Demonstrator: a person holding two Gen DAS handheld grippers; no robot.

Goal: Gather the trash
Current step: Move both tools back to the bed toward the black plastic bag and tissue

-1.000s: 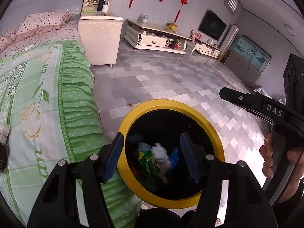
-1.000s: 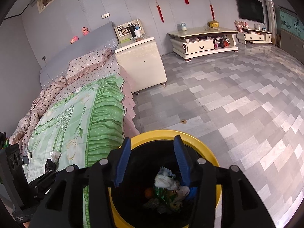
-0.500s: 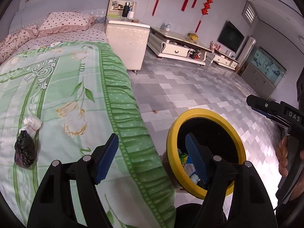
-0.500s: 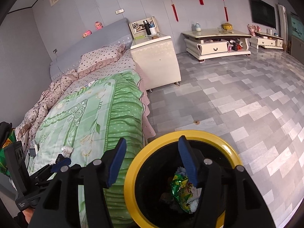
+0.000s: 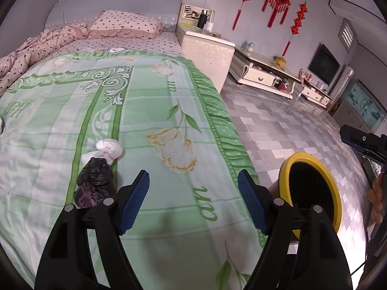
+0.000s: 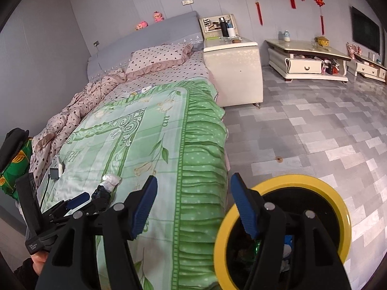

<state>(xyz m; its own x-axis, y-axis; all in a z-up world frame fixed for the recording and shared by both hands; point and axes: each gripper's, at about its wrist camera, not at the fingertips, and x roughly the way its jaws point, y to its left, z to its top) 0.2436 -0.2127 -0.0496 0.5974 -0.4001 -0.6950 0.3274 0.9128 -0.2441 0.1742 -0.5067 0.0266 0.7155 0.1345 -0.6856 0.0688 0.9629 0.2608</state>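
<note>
A crumpled white tissue (image 5: 108,148) and a black crumpled bag (image 5: 95,184) lie together on the green quilt (image 5: 154,101). My left gripper (image 5: 193,193) hangs open over the quilt, just right of the black bag, with nothing between its blue pads. The yellow-rimmed bin (image 5: 302,155) stands on the floor beside the bed. In the right wrist view my right gripper (image 6: 194,203) hovers over the quilt's frilled edge and the bin's rim (image 6: 280,181), its jaws opening and empty. Wrappers and tissue (image 6: 287,244) lie inside the bin. The left gripper (image 6: 89,199) sits by the black bag (image 6: 102,194) and tissue (image 6: 111,180).
A white nightstand (image 6: 233,72) stands at the head of the bed, and a low TV cabinet (image 6: 307,62) runs along the far wall. A pink dotted duvet (image 5: 31,48) is bunched at the bed's far left. A small device with a cable (image 6: 55,172) lies on the quilt.
Both grippers swung left from above the bin toward the bed. Their jaws have spread wider. The tissue and black bag now lie close to the left gripper.
</note>
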